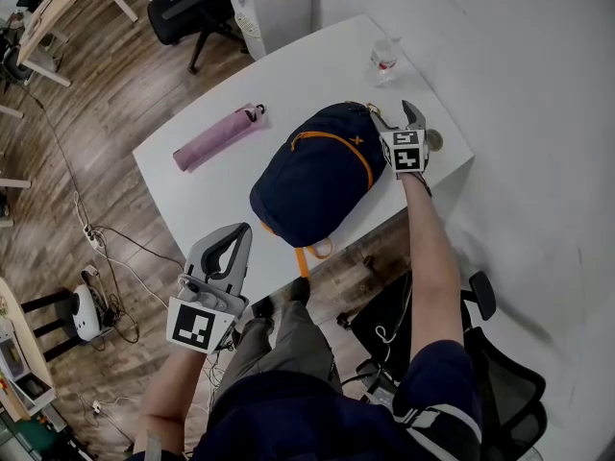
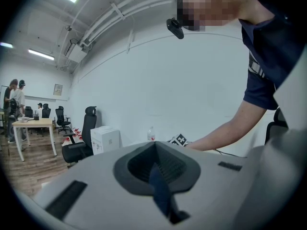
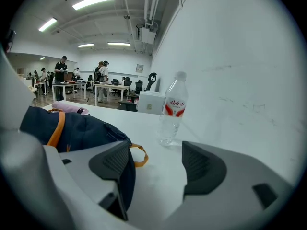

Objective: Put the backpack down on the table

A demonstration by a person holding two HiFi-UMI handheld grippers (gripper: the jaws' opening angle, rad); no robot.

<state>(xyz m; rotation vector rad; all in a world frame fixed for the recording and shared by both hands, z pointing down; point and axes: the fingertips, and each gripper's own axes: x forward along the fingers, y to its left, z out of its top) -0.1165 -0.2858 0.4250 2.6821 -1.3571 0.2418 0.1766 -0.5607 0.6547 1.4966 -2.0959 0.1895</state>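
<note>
A dark blue backpack [image 1: 317,171] with orange trim lies flat on the white table [image 1: 221,195]; an orange strap [image 1: 304,257] hangs over the near edge. My right gripper [image 1: 396,118] is at the backpack's far right end, open, with bare table showing between its pads. In the right gripper view the backpack [image 3: 72,128] lies against the left side of the right gripper [image 3: 156,169], and its orange top loop [image 3: 139,155] rests free on the table. My left gripper [image 1: 235,233] is held off the table's near edge, shut and empty; the left gripper [image 2: 156,164] shows its pads meeting.
A clear water bottle [image 1: 384,59] stands at the far right corner, close ahead of the right gripper [image 3: 172,111]. A pink folded umbrella [image 1: 219,135] lies left of the backpack. A small round object [image 1: 434,140] sits at the right edge. A black chair [image 1: 480,353] stands beside the person.
</note>
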